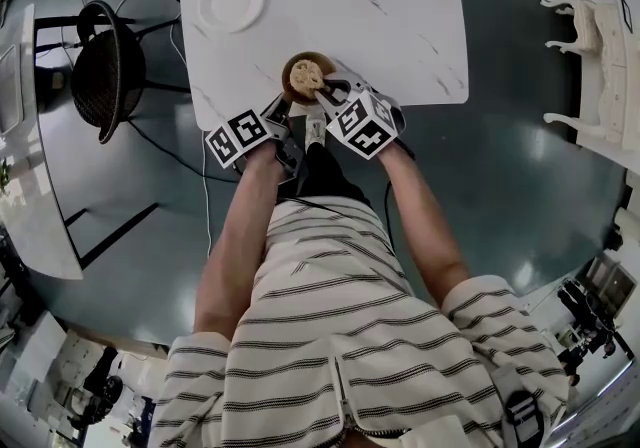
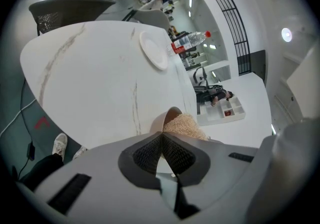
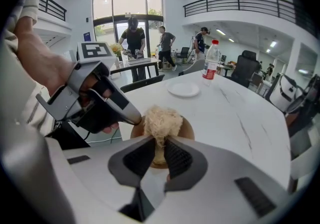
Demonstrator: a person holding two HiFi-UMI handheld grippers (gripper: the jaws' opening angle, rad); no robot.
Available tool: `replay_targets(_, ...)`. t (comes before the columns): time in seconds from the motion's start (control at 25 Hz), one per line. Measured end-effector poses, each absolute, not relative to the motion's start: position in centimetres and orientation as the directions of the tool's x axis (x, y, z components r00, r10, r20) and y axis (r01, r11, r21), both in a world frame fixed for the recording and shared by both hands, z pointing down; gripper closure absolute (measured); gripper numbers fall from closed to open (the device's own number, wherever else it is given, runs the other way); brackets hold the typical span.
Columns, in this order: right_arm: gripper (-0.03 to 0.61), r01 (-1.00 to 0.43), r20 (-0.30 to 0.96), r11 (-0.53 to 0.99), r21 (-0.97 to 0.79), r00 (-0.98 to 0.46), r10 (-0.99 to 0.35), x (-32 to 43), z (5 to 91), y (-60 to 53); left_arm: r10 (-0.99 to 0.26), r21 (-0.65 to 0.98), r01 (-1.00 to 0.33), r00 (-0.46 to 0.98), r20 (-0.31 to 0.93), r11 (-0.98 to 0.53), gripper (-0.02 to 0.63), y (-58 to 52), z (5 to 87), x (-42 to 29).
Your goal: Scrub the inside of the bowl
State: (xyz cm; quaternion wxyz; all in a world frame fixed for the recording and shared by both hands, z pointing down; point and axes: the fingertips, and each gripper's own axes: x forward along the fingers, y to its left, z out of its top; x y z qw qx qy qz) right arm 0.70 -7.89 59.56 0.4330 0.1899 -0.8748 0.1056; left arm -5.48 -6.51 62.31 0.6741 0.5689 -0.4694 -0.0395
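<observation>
One bowl: left gripper seemingly pinches its seven-o'clock rim; right gripper clamps one scrubber; one plate at eleven.

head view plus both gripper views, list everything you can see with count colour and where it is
table: one, white with grey veins, centre of the head view
bowl: one, brown, at the table's near edge
scrubber: one, tan and fibrous, in the bowl
plate: one, white, on the table beyond the bowl and to the left
bottle: one, clear with red cap and label, at the table's far edge
chair: one, black, on the floor left of the table
people: a few, dark clothes, far off by the windows
left gripper: one, grey, jaws shut on the bowl's rim
right gripper: one, grey, jaws shut on the scrubber
</observation>
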Motion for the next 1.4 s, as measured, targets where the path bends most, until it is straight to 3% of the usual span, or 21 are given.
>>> replay_targets(0.6,0.515,-0.574,0.772,0.814,-0.084,-0.554,-0.311,0.4,60.0,-10.1,-0.581,0.804,-0.491,0.565,0.586,0.334,0.606,-6.4,62.3,-5.5)
replay_targets(1.4,0.515,-0.606,0.732,0.759,-0.237,-0.625,-0.271,-0.7,59.5,-9.3,-0.596,0.804,-0.491,0.551,0.584,0.335,0.606,-6.5,62.2,-5.5)
